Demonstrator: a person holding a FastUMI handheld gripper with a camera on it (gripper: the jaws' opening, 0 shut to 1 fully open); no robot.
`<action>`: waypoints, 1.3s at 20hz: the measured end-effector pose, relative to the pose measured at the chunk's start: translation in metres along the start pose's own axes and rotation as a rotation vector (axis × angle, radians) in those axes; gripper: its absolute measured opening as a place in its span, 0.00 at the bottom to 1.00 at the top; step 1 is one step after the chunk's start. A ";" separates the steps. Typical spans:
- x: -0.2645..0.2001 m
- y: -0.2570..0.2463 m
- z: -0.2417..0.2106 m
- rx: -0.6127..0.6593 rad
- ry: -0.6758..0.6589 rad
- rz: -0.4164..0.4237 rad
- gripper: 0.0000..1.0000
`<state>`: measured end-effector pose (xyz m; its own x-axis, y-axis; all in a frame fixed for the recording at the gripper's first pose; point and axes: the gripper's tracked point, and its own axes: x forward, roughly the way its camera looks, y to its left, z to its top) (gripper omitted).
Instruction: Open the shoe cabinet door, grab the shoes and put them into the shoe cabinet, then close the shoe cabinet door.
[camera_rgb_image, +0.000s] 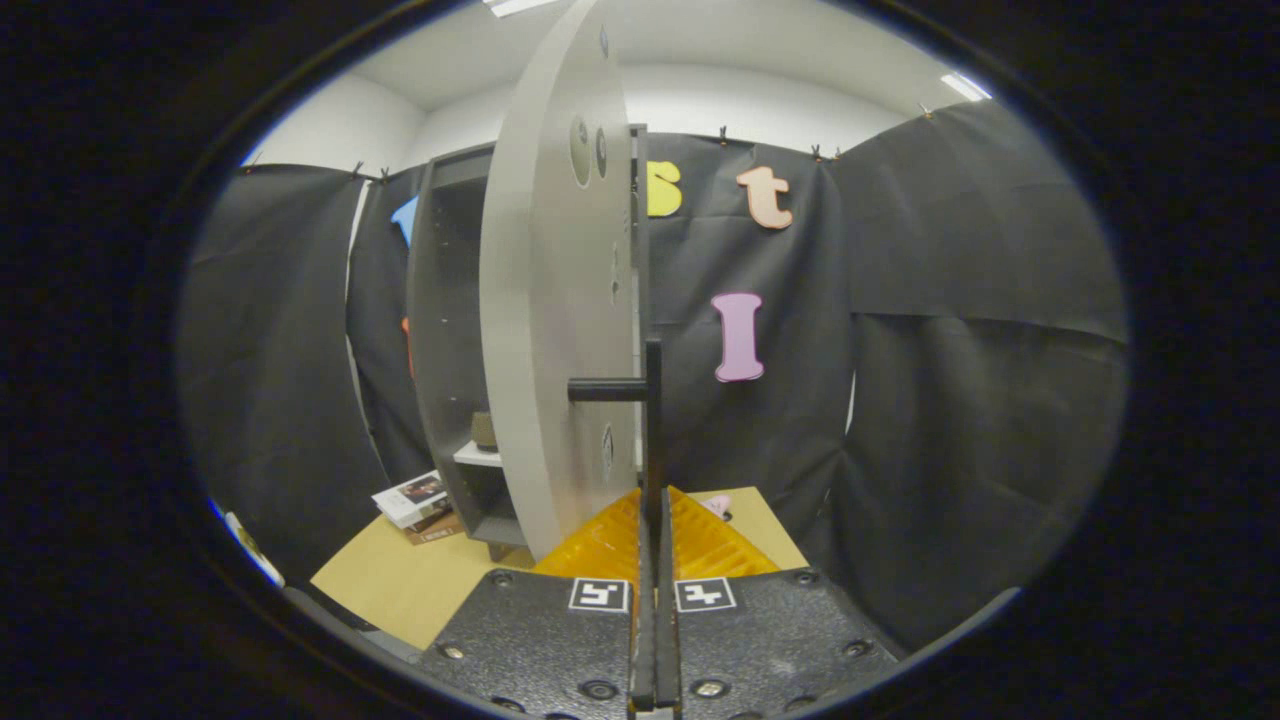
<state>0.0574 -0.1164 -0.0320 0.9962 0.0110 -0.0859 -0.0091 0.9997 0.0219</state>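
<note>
The tall grey shoe cabinet (445, 330) stands at the far left of the tan wooden worktop (400, 580), its grey door (550, 320) swung open edge-on. The gripper (655, 520) is clenched on the door's thin black handle (652, 400). A brownish object (484, 431) sits on a shelf inside.

Tongs-mounted fisheye, close behind door (555, 300) handle (640, 400)

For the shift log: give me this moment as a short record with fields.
gripper: gripper fingers closed on the door handle
handle: dark bar handle, standing off the door's edge
door: cabinet door swung open, edge-on to the camera
cabinet: shoe cabinet interior exposed, small object on a lower shelf
floor: books beside the cabinet
</note>
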 end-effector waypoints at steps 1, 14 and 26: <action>0.002 -0.008 0.001 0.019 0.004 0.021 0.04; -0.017 -0.021 0.000 -0.030 0.025 0.135 0.08; -0.098 0.004 -0.063 0.025 0.079 0.077 1.00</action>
<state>-0.0461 -0.1118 -0.0860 0.9828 0.0905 -0.1612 -0.0824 0.9950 0.0560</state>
